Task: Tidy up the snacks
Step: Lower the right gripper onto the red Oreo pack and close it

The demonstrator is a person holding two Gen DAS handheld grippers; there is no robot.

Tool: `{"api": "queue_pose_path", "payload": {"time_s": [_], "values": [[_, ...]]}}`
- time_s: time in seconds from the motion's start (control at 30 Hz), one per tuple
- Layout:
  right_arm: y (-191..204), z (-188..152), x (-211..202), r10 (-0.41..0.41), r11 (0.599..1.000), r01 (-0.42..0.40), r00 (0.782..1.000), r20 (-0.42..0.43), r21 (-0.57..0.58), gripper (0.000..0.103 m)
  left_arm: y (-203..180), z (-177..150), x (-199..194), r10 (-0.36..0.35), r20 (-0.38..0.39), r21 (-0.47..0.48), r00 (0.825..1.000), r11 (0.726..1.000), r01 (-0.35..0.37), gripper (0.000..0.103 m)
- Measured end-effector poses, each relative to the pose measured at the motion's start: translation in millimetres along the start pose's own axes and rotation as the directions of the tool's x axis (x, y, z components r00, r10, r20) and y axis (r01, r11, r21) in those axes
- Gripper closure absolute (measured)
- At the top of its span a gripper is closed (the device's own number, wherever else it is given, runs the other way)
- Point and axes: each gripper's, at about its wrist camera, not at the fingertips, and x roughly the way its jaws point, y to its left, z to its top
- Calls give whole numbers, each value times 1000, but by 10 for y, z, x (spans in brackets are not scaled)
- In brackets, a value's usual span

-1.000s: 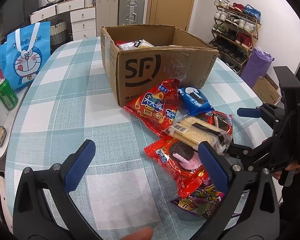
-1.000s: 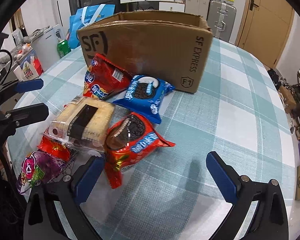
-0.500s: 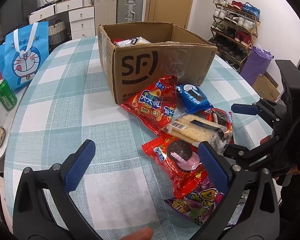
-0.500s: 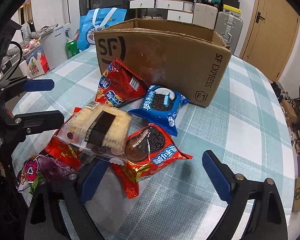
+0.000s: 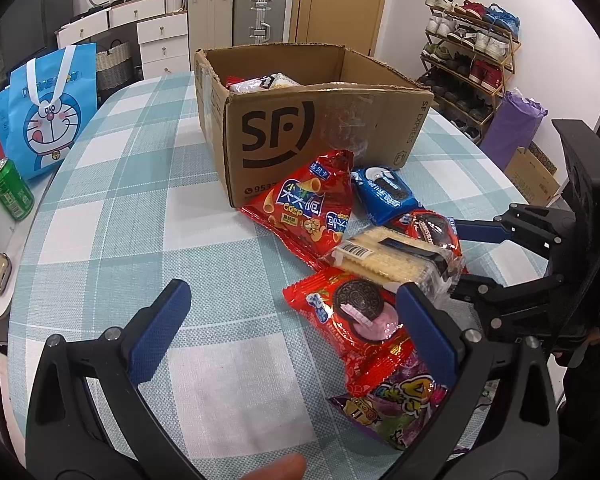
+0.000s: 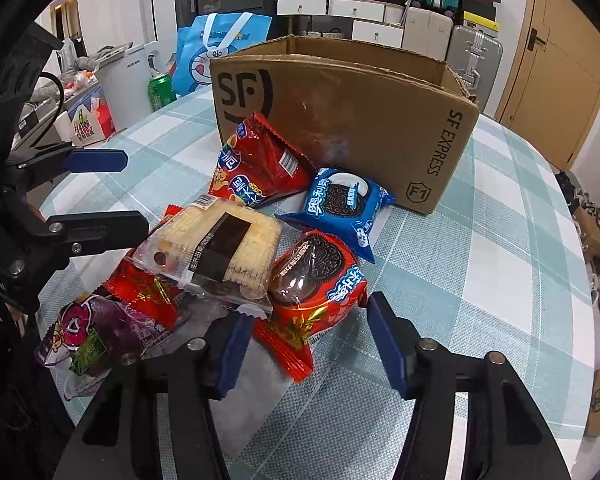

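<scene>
An open SF cardboard box (image 5: 312, 120) stands on the checked table with snack packs inside; it also shows in the right wrist view (image 6: 360, 120). In front of it lie a red crisp bag (image 5: 304, 204), a blue Oreo pack (image 5: 384, 192), a clear-wrapped cake (image 6: 216, 248), a red Oreo pack (image 6: 316, 280), another red Oreo pack (image 5: 352, 316) and a purple candy bag (image 5: 396, 400). My right gripper (image 6: 308, 348) is open, its fingers either side of the red Oreo pack's near end. My left gripper (image 5: 292, 332) is open over the table, left of the pile.
A blue Doraemon bag (image 5: 48, 116) and a green can (image 5: 12, 196) stand left of the table. Drawers, suitcases and a door are behind the box. A shoe rack (image 5: 468, 68) and a purple bag (image 5: 508, 128) stand at the right.
My right gripper has moved forward to the pile and its jaws have narrowed around the red Oreo pack's end. My left gripper has drifted slightly closer to the pile.
</scene>
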Motion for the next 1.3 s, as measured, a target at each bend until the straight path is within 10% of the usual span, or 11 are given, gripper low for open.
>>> {"api": "queue_pose_path", "payload": {"time_s": [0.3, 0.43, 0.57, 0.73, 1.1, 1.3], "values": [[-65, -15, -90, 29, 1000, -29, 999, 37, 8, 68, -6, -2, -1, -1, -5, 4, 1000, 1000, 1, 1], [-98, 2, -157, 29, 1000, -29, 998, 54, 8, 91, -19, -9, -1, -5, -5, 6, 1000, 1000, 5, 1], [-96, -24, -157, 6, 1000, -6, 1000, 23, -26, 91, -37, -19, 6, -4, -7, 12, 1000, 1000, 4, 1], [-89, 1, -125, 37, 999, -38, 999, 27, 5, 54, -45, -24, 13, 0, -9, 18, 1000, 1000, 0, 1], [-101, 102, 123, 9, 992, -10, 1000, 10, 125, 49, -16, -22, 28, 0, -13, 12, 1000, 1000, 0, 1], [-117, 97, 102, 24, 993, -28, 999, 38, 114, 63, -8, -23, 38, 0, -14, 9, 1000, 1000, 0, 1]]}}
